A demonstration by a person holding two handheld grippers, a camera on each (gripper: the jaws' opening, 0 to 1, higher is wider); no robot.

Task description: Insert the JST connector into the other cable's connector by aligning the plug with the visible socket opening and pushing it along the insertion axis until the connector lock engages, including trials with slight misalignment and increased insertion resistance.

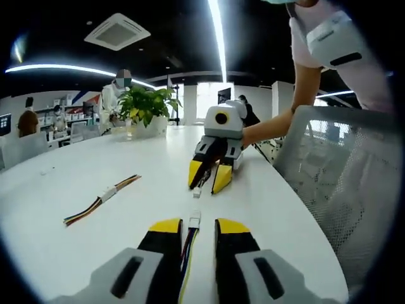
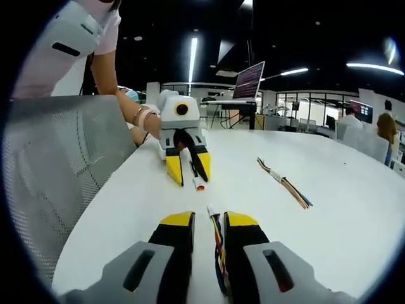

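Note:
On the white round table (image 1: 76,171), my left gripper (image 1: 193,227) is shut on a multicoloured cable whose white JST connector (image 1: 195,218) sticks out past its yellow tips. Facing it a short way off, my right gripper (image 1: 207,180) holds its own cable with a small white plug (image 1: 197,190) pointing back at me. From the right gripper view, my right gripper (image 2: 209,220) grips a cable ending in a white connector (image 2: 211,210), and the left gripper (image 2: 188,172) opposite holds a connector with a reddish tip (image 2: 200,185). A gap separates the two connectors, which are roughly in line.
A spare joined cable (image 1: 104,197) (image 2: 283,182) lies loose on the table to one side. A grey mesh chair (image 1: 342,164) (image 2: 57,171) stands at the table edge beside the person's arm. At the far side sit a potted plant (image 1: 147,104) and a laptop (image 2: 249,79).

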